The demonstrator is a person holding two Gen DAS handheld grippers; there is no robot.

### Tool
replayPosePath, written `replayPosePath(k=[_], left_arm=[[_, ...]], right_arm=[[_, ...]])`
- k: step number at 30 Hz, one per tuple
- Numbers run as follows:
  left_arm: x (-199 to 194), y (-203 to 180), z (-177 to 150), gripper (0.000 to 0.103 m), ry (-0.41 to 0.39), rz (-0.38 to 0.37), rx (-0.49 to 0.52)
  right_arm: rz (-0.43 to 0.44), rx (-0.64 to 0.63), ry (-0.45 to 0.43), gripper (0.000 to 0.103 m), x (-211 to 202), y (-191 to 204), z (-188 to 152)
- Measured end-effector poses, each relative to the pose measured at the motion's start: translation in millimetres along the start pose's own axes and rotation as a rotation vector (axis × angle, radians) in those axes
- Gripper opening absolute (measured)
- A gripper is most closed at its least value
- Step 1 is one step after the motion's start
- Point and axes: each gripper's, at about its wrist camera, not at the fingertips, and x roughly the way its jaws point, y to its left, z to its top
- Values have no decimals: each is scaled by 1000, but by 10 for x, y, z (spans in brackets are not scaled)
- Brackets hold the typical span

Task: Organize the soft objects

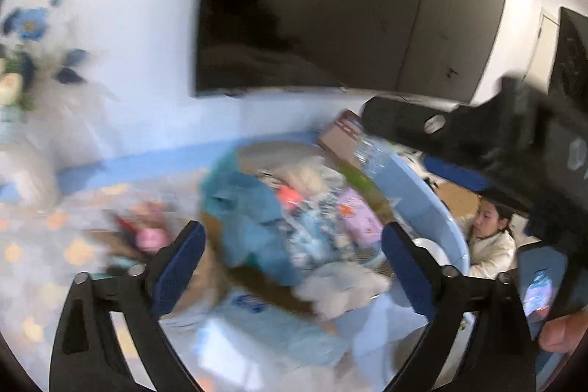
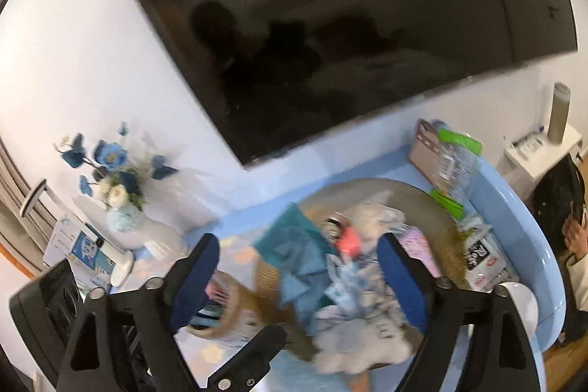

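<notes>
A round woven basket (image 2: 430, 204) on a light blue table (image 2: 514, 208) holds a heap of soft things: a teal cloth (image 2: 294, 252), a patterned blue-white fabric (image 2: 349, 278), a pink piece (image 2: 349, 241) and a white plush (image 2: 360, 344) at its near rim. My right gripper (image 2: 308, 285) is open above the heap, empty. My left gripper (image 1: 292, 263) is open and empty over the same blurred basket (image 1: 279, 149), with the teal cloth (image 1: 246, 208) between its fingers. The right gripper's black body (image 1: 477, 135) crosses the left wrist view at right.
A big dark screen (image 2: 349, 24) hangs on the white wall behind the table. A vase of blue flowers (image 2: 121, 201) stands at left. Boxes and packets (image 2: 448, 164) lean behind the basket. A smaller basket (image 2: 228, 311) sits to the left. A person (image 1: 488, 237) sits at right.
</notes>
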Motion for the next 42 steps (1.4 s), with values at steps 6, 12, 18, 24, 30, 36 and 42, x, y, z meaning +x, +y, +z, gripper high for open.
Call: replayPosePath(k=[6,12,18,24,30,36,42], left_arm=[[-548,672,-48,102,-72,163,-30],[-1046,1498,-297,102,-86,271,-104],[-1191,2116,-733,102,-69,330,-167],[-953,2528,-1343,102,-3,364,-240],[-619,2716,-1883,102,77,425,-311],[-372,2695,-2020,102,180,507,-300],[-400,2675,-2052,103,179,508,-306]], right_arm=[[26,-105,-34,103,-81,853,-153],[37,-167,-12,103,100,1614,-535],[-34,-192,63,103,509,2022,-1141],[-184,-147,144,103,999,1934,-1847],[-305,-199,247,103,1476,1814,-2419],[-401,-244,243,103,1699,1741,-2640],[-416,-216,241,103,1709,1710,-2652]])
